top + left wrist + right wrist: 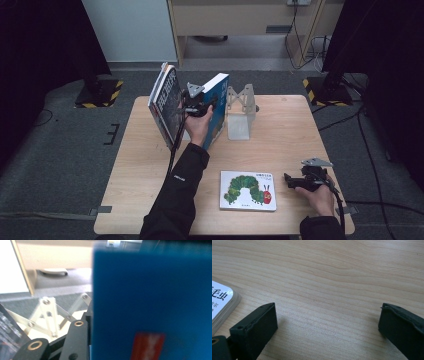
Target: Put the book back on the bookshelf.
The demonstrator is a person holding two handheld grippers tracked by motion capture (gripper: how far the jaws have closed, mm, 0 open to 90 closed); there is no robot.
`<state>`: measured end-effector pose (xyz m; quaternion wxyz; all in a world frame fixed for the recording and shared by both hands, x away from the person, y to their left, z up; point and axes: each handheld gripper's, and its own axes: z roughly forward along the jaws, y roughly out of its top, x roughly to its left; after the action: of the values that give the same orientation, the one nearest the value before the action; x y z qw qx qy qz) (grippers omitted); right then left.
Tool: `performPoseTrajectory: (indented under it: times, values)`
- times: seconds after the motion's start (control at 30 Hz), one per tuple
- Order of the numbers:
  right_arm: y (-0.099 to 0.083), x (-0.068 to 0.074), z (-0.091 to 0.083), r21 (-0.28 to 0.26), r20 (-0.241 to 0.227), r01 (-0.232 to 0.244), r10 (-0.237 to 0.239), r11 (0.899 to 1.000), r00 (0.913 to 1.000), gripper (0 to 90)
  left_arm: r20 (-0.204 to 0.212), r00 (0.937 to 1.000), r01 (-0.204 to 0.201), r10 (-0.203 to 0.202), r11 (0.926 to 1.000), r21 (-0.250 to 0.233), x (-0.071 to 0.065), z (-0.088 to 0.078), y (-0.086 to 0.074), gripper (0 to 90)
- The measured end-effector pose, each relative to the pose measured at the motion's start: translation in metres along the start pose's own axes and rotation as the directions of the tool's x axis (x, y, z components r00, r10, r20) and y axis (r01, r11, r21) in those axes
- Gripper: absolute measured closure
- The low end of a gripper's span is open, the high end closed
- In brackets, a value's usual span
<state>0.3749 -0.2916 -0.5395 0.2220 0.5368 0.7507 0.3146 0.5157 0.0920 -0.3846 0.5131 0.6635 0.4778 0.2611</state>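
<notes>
My left tongs (204, 106) grip the blue book (218, 107), jaws narrowed on its cover; it stands upright at the far side of the table (130, 165), just beside the clear bookstand (241, 112). A dark book (166, 102) leans on the other side of the tongs. My right tongs (291, 180) rest wide open, empty, near the caterpillar book (248, 190).

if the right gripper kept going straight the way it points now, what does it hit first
Probably the caterpillar picture book lying flat on the table. In the high view the right gripper points left at the book's right edge, jaws open, with bare wood between. In the right gripper view the book's corner sits off to one side, so it might only clip it.
</notes>
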Motion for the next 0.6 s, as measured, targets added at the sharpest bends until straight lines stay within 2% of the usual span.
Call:
performPoseTrajectory:
  times: [0.1, 0.17, 0.27, 0.4, 0.6]
  values:
    - [0.000, 0.000, 0.000, 0.000, 0.000, 0.000, 0.000, 1.000, 1.0000, 2.4, 0.005, 1.0000, 0.006, -0.006, 0.9997, 0.025, 0.000, -0.002, -0.004, 59.7]
    - [0.000, 0.000, 0.000, 0.000, -0.001, 0.001, -0.001, 1.000, 1.0000, 2.3, 0.016, 0.9997, 0.020, -0.021, 0.9996, 0.021, 0.002, -0.003, -0.008, 59.7]
    - [0.000, 0.000, 0.000, 0.000, -0.001, 0.000, 0.000, 1.000, 1.0000, 2.3, 0.016, 0.9998, -0.012, 0.012, 0.9998, 0.016, 0.001, -0.009, -0.009, 59.9]
    - [0.000, 0.000, 0.000, 0.000, 0.000, -0.001, 0.001, 1.000, 1.0000, 2.3, 0.001, 0.9996, -0.029, 0.029, 0.9995, 0.014, 0.001, -0.017, -0.009, 59.8]
    - [0.000, 0.000, 0.000, 0.001, -0.001, -0.004, 0.004, 1.000, 1.0000, 2.3, -0.007, 0.9995, -0.029, 0.029, 0.9996, 0.004, 0.004, -0.026, -0.016, 59.6]
